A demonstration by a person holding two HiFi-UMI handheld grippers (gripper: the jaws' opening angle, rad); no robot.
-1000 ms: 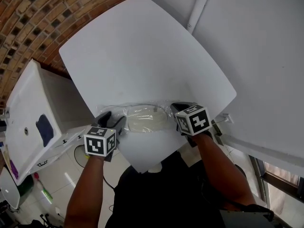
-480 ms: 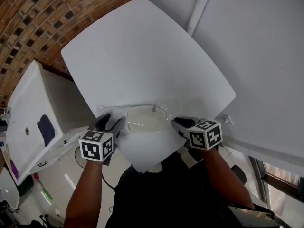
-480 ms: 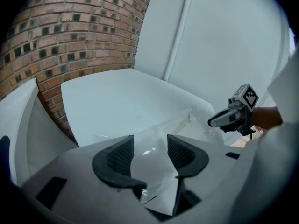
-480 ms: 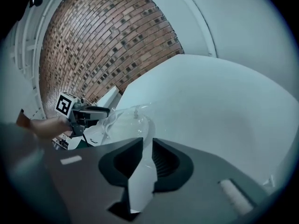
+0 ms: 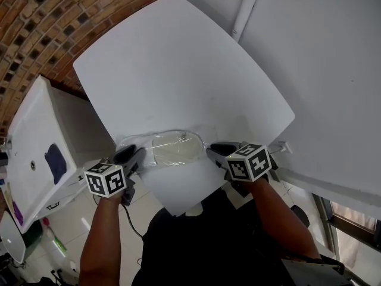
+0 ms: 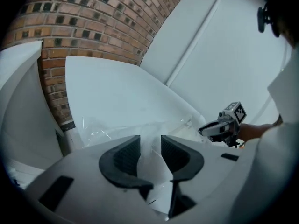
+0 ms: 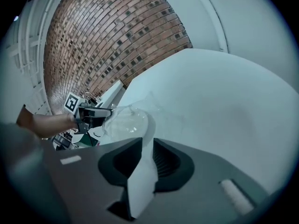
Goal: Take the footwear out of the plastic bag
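Observation:
A clear plastic bag (image 5: 172, 148) holding pale footwear lies at the near corner of the white table (image 5: 178, 70). My left gripper (image 5: 134, 158) is at the bag's left end. Its jaws are closing, and crumpled bag film (image 6: 135, 127) lies in the gap between the pads without being pinched. My right gripper (image 5: 214, 151) is at the bag's right end. Its jaws are opening, with a white strip showing in the gap. In the right gripper view the bag (image 7: 126, 120) bulges ahead, with the left gripper (image 7: 100, 111) beyond it.
A white cabinet (image 5: 36, 136) stands left of the table, below a brick wall (image 5: 53, 16). A white pipe (image 5: 247, 8) runs up the white wall behind. The table's near corner ends just in front of my body.
The left gripper has drawn leftward and its jaws have narrowed. The right gripper let go of the bag's right end, pulled back, then came forward to it again with its jaws parted.

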